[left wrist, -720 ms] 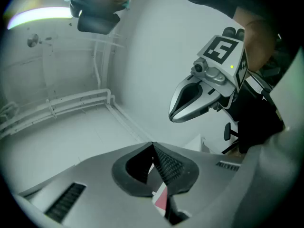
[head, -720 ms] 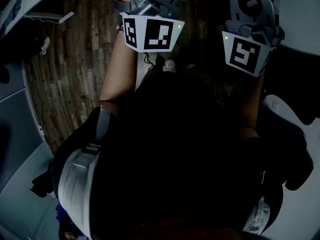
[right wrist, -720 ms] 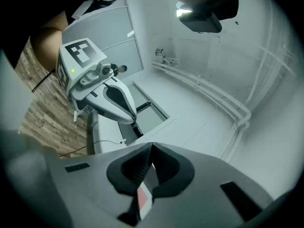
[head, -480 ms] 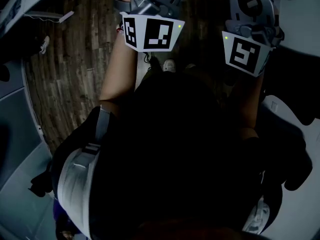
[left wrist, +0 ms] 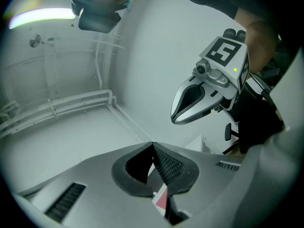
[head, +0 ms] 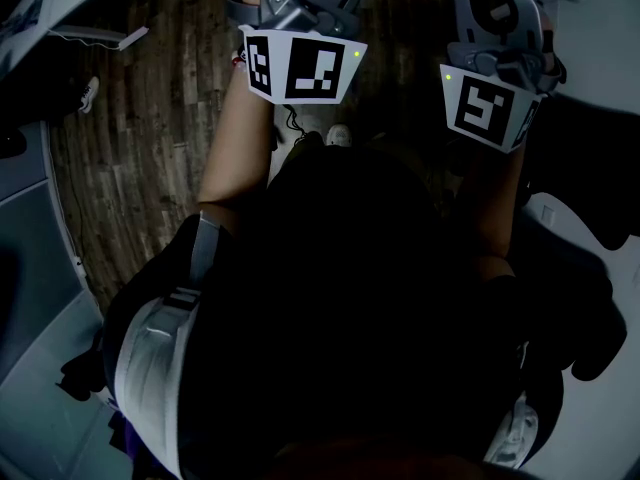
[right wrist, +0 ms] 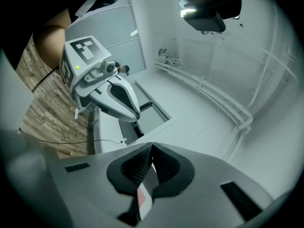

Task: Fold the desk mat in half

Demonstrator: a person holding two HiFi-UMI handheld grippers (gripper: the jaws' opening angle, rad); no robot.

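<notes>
Movement since a moment ago is next to none: left gripper (left wrist: 153, 146) and right gripper (right wrist: 152, 147) stay raised, jaws pressed together on nothing, the desk mat in no view, so folding seems not underway.

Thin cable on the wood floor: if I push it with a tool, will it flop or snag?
Probably floppy: the cable lies in a loose, sagging line on the floor. Likely light, being so thin. It may snag rather than slide, since one end seems to reach the white unit.
</notes>
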